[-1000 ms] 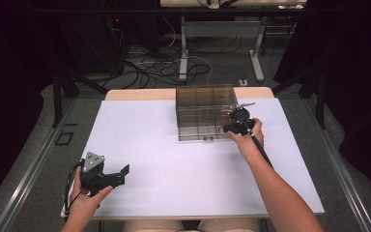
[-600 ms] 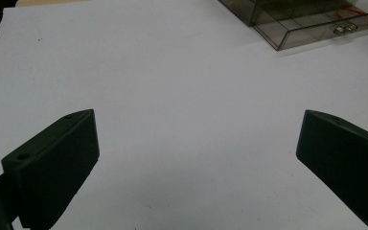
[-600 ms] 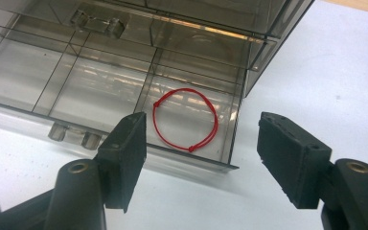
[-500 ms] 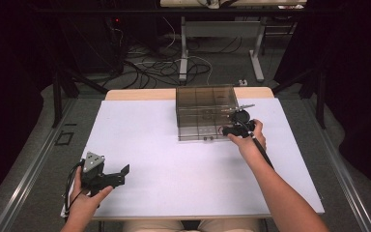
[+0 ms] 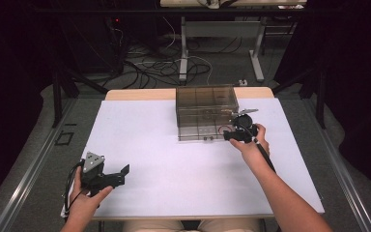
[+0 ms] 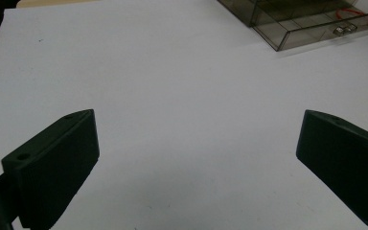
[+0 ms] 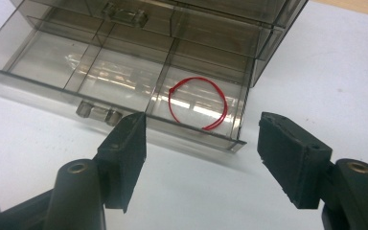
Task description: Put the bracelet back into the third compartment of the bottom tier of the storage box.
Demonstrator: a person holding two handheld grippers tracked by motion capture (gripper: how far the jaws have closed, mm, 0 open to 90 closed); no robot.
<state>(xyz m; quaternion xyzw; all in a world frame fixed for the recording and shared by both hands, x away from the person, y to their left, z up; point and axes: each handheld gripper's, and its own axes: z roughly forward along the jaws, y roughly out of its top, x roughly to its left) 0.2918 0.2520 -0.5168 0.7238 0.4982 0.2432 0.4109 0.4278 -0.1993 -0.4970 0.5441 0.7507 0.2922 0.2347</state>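
Drawer (image 7: pixel 124 91) pulled out, red band (image 7: pixel 197 102) inside; our right gripper (image 7: pixel 201 143) hovers, jaws wide and empty, ready to reach in.

The white flat surface (image 5: pixel 183 164) is lying bare across its near and left parts, giving wide room for passing. The smoky transparent plastic drawer box (image 5: pixel 206 106) is standing at the far middle, and its pulled-out lower drawer (image 7: pixel 124 81) is reaching toward the person. The right gripper (image 7: pixel 201 143) is hovering just before the drawer's front wall, jaws wide apart.
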